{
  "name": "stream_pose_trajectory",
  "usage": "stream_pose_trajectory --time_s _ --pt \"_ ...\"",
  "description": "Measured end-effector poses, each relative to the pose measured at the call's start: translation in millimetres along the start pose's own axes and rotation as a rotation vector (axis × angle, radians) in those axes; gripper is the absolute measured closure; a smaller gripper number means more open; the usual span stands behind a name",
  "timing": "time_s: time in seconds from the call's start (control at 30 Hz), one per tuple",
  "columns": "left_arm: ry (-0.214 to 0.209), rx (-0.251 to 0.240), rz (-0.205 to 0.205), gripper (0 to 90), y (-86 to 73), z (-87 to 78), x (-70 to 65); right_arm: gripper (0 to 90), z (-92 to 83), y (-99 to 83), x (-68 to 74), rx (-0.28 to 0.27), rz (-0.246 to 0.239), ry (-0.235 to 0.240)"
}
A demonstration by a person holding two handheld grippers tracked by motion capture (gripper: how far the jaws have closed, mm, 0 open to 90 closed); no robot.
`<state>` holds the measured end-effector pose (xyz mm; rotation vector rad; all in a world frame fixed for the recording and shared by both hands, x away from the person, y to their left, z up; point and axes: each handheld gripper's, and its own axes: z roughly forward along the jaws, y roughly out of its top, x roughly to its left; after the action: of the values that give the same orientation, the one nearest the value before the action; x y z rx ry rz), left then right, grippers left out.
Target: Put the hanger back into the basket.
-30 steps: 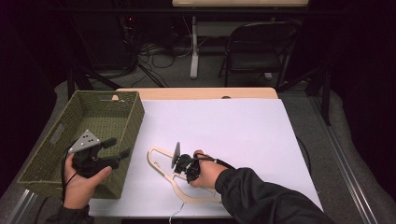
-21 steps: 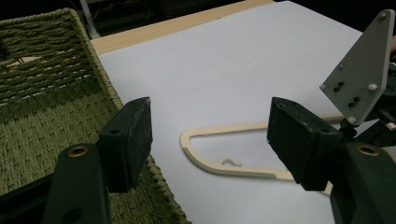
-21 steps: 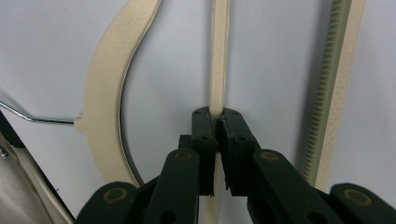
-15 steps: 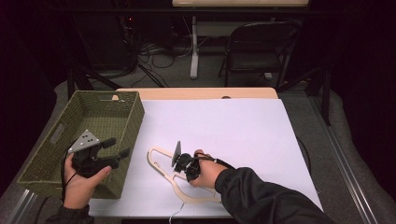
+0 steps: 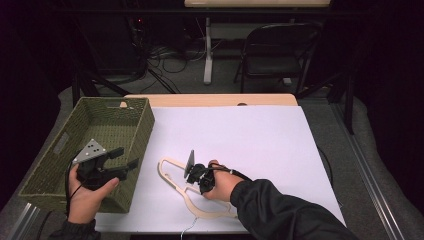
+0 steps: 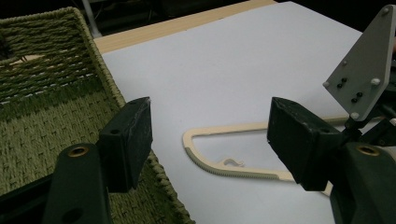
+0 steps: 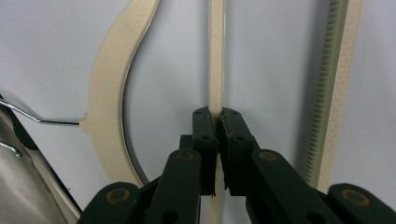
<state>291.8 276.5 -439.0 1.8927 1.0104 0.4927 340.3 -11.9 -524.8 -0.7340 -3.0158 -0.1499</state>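
Note:
A cream plastic clothes hanger point(image 5: 210, 215) lies flat on the white table cover near the front edge. My right gripper point(image 5: 193, 175) is down on it, and in the right gripper view its jaws point(image 7: 218, 116) are shut on the hanger's thin straight bar point(image 7: 216, 56). The curved arm point(image 7: 109, 107), the toothed bar point(image 7: 334, 93) and the wire hook point(image 7: 42, 120) lie to either side. My left gripper point(image 5: 125, 158) is held over the near right corner of the green woven basket point(image 5: 115, 107). It is open point(image 6: 210, 135) with nothing between the jaws, facing the hanger point(image 6: 219, 169).
The white cover point(image 5: 250, 135) stretches bare behind and right of the hanger. A strip of wooden table edge point(image 5: 210, 100) shows at the back. Beyond the table stand a folding chair point(image 5: 277, 50) and floor cables point(image 5: 170, 55). The basket's inside point(image 6: 46, 116) holds nothing visible.

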Motion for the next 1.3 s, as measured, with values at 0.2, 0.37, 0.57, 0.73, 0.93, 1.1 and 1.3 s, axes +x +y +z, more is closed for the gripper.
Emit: stream_pose_trajectory --time_s 0.2,0.37,0.57,0.73,0.93,1.1,1.3 --pt "-0.002 0.001 0.002 31.4 0.1 0.2 -0.3 85.7 -3.9 -1.6 -1.4 -0.015 0.003 0.03" --pt "-0.005 -0.002 0.005 31.4 0.8 0.2 -2.4 85.7 -12.3 -3.1 -4.6 -0.033 0.01 0.053" --pt "-0.021 -0.005 0.025 31.4 3.6 0.0 -9.9 85.7 -32.8 -6.7 -11.5 -0.067 0.022 0.066" --pt "-0.047 -0.004 0.046 31.4 4.1 4.3 -18.5 85.7 -43.4 -12.6 -18.3 -0.061 0.012 0.058" --pt "-0.086 0.01 0.083 31.4 5.2 12.2 -34.1 85.7 -48.7 -21.3 -24.7 -0.044 0.016 0.043" --pt "-0.147 0.029 0.131 32.9 1.4 29.4 -52.7 85.7 -54.5 -34.2 -39.0 -0.048 0.027 0.032" --pt "-0.195 0.068 0.176 33.0 -6.4 53.1 -69.8 85.7 -55.7 -45.2 -50.3 -0.027 0.04 0.039"
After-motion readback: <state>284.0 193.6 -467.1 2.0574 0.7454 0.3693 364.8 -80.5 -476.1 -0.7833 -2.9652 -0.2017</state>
